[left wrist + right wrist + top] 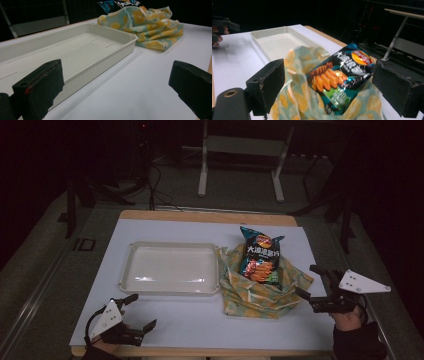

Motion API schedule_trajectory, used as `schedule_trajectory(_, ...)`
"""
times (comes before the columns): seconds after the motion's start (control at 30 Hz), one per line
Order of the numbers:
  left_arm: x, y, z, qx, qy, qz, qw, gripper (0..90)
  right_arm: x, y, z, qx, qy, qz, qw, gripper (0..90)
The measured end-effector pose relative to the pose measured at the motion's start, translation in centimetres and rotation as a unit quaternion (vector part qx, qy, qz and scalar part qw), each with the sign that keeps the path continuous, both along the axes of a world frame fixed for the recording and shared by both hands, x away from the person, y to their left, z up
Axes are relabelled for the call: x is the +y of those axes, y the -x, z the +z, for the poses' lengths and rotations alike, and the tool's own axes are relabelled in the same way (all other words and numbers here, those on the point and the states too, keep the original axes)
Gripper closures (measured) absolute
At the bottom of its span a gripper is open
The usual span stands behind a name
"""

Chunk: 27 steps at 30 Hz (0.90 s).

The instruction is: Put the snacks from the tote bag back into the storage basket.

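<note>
Much of the chip bag [260, 258] was hidden: its lower end sat down inside the yellow-and-teal cloth bag [260, 292], and only the upper part leaned out of the opening toward the far side of the table [200, 320]. In the left gripper view the bag of chips was cut off at the top edge, a dark corner showing behind the bunched cloth. The right gripper view gave the print on the packet, orange ridged chips and white characters, which the high view left too small to read.

The right claw [314, 282] stood wide open and held nothing, its jaws on either side of the cloth bag's near right corner, whether touching the cloth could not be told. The left claw [134, 312] was also wide open and empty, low over bare table near the front left edge, just in front of the white tray [170, 290]. The tray lay left of the cloth bag, their edges touching or nearly so. Past the table the room was too dark to make out beyond a pale metal frame [240, 145].
</note>
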State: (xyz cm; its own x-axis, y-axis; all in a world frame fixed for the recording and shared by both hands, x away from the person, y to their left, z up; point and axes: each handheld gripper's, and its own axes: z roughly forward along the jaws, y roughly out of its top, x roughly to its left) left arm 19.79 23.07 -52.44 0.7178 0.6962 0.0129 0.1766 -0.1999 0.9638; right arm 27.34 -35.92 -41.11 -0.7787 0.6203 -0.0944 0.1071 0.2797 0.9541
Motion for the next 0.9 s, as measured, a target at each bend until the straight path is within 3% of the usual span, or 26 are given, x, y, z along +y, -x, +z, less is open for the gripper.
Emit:
schedule_trajectory(0.2, -0.1, 0.0, 0.0, 0.000, 0.001, -0.002, 1.0000, 0.1, 0.6, -1.2, 0.8, -0.007, -0.002, -0.005, 1.0000, 10.7)
schedule_trajectory(0.27, 0.0, 0.0, 0.0, 0.000, 0.001, -0.002, 1.0000, 0.0, 1.0, -1.8, 1.0, -0.007, 0.001, -0.025, 0.9997, 10.7)
schedule_trajectory(0.5, -0.1, 0.0, 0.0, 0.001, -0.002, -0.003, 1.0000, 0.1, 1.5, -3.3, 1.5, -0.002, -0.003, -0.022, 0.9997, 10.6)
schedule_trajectory(0.9, -0.1, 0.0, 0.1, -0.002, -0.006, -0.004, 1.0000, 0.1, 2.2, -6.7, 2.3, -0.005, 0.018, -0.043, 0.9989, 10.8)
